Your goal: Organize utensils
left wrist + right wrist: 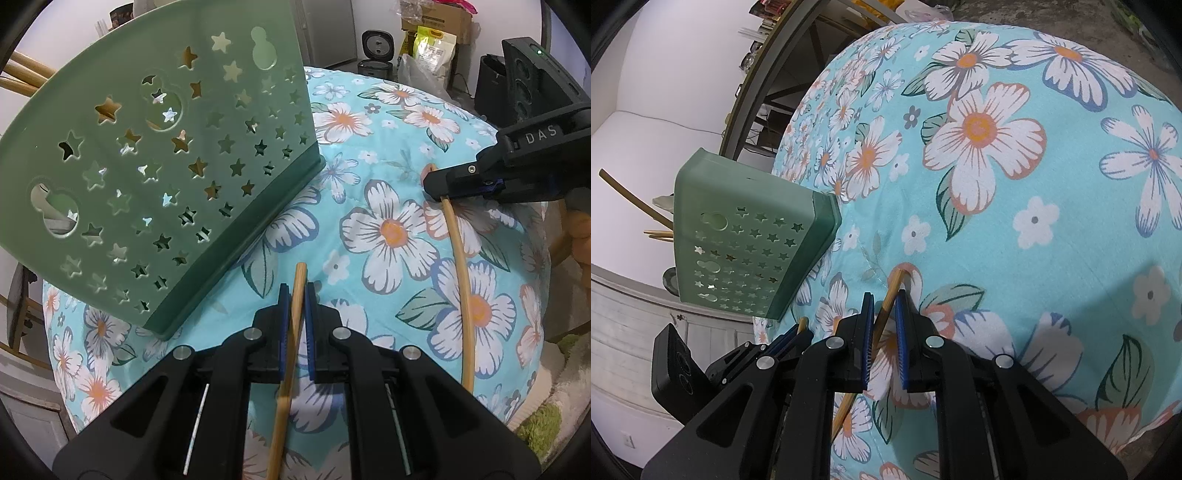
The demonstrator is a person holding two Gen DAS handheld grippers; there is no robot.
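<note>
A green utensil holder (159, 177) with star-shaped holes stands on the floral tablecloth (388, 122); it also shows in the right wrist view (746, 251), with chopstick ends (631, 199) sticking out of its top. My left gripper (297, 291) is shut on a bamboo chopstick (291, 350), just right of the holder's base. My right gripper (884, 299) is shut on another bamboo chopstick (892, 288) near its end; in the left wrist view this chopstick (461, 277) runs down across the cloth from the right gripper (439, 181).
The table is round, covered by the turquoise flower cloth (1015, 184). Behind it are a rice cooker (376, 51), a cardboard box (436, 18) and bags (434, 48). A white cabinet (631, 321) stands beside the table.
</note>
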